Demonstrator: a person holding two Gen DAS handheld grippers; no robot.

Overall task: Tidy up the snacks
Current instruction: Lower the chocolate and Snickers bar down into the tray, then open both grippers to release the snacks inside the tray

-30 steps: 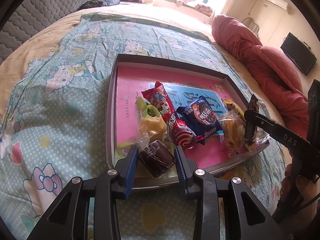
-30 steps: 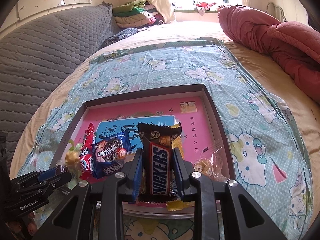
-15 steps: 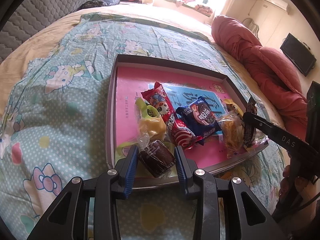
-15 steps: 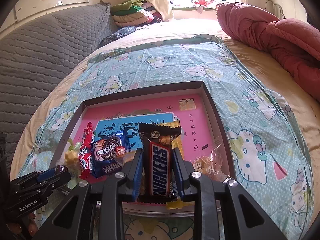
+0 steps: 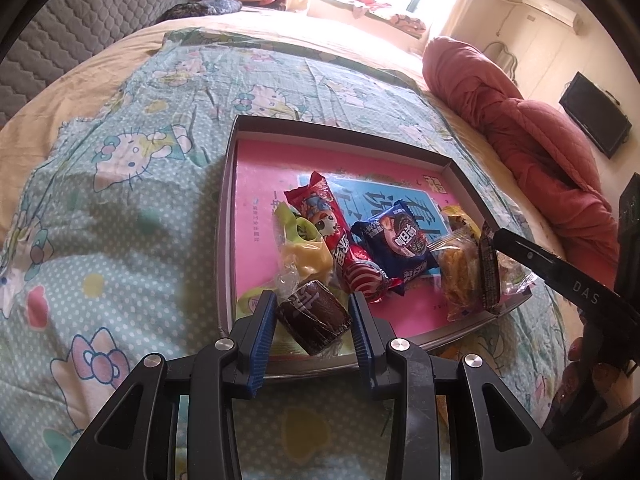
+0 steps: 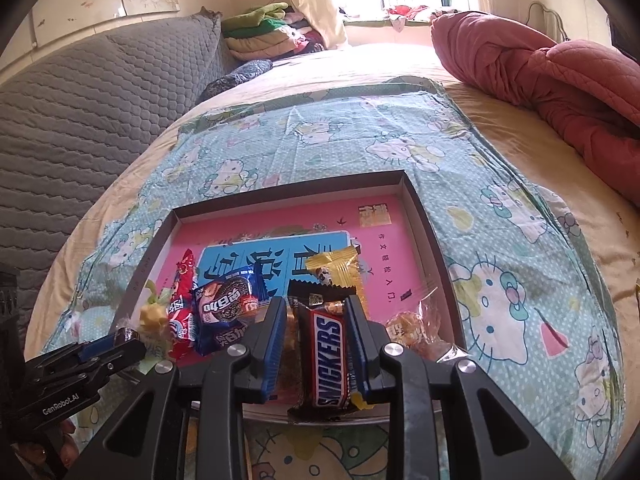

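A shallow grey box with a pink bottom [image 5: 256, 184] [image 6: 400, 248] lies on the bed. My left gripper [image 5: 314, 312] is shut on a brown wrapped cake [image 5: 314, 316] over the box's near left corner. My right gripper [image 6: 316, 316] is shut on a Snickers bar [image 6: 328, 360], held upright over the box's near edge. In the box lie a red snack pack [image 5: 340, 240], a blue biscuit pack [image 5: 400, 240] [image 6: 228, 312], a yellow-green candy [image 5: 304, 252], a clear bag of fried snack [image 5: 460, 276] [image 6: 416, 332] and a gold-wrapped snack [image 6: 336, 268].
The box sits on a Hello Kitty sheet [image 5: 132, 200] [image 6: 500, 280]. A red quilt [image 5: 540, 152] [image 6: 560, 76] lies along the right side. A grey quilted headboard [image 6: 80, 112] and folded clothes [image 6: 264, 36] stand at the far left.
The Snickers bar has risen slightly in the right gripper's view and the camera has tilted a little. The left gripper holds still with the cake.
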